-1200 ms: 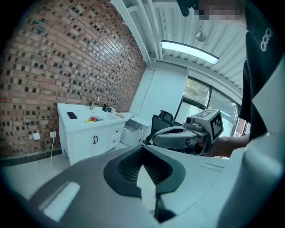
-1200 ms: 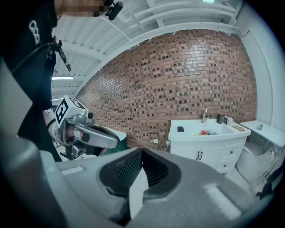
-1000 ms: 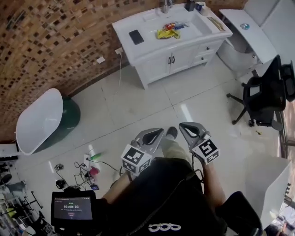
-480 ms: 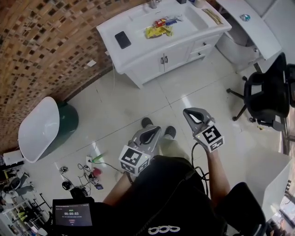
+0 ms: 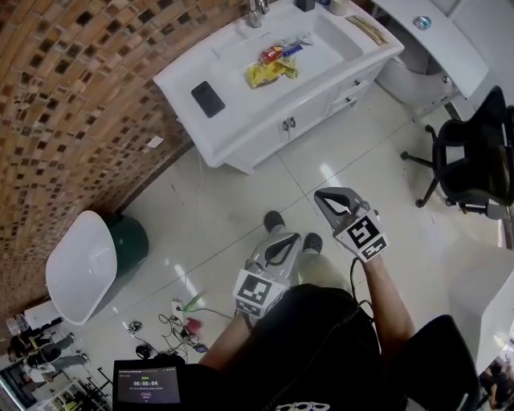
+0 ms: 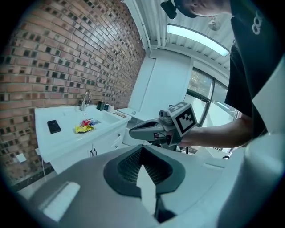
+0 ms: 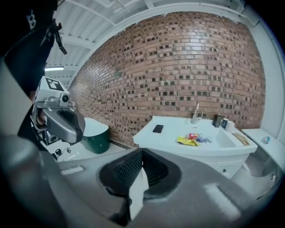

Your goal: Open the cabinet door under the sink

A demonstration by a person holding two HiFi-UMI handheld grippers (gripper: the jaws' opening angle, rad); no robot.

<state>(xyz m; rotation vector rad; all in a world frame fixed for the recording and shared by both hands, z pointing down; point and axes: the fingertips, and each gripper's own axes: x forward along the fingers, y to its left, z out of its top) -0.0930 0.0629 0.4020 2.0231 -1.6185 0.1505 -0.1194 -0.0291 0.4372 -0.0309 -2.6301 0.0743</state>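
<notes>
The white sink vanity (image 5: pixel 241 120) stands against the brick wall. Its two cabinet doors (image 5: pixel 277 130) are closed, with small dark handles side by side. Both grippers are held in the air well short of the vanity, over the tiled floor. My left gripper (image 5: pixel 294 236) is shut with nothing in it, and so is my right gripper (image 5: pixel 320 195). In the left gripper view the closed doors (image 6: pixel 95 149) lie far ahead of the left gripper (image 6: pixel 142 147). The right gripper (image 7: pixel 142 150) points at the vanity's front (image 7: pixel 222 167).
A black phone (image 5: pixel 208 98), a yellow packet (image 5: pixel 269 71) and a faucet (image 5: pixel 257 10) are on the vanity top. A green bin with a white lid (image 5: pixel 88 261) stands left, a black office chair (image 5: pixel 474 160) right. Cables (image 5: pixel 181 317) lie on the floor.
Both grippers have travelled forward toward the vanity, still shut. The vanity now looks larger and closer, and a shoe has stepped ahead on the tiles.
</notes>
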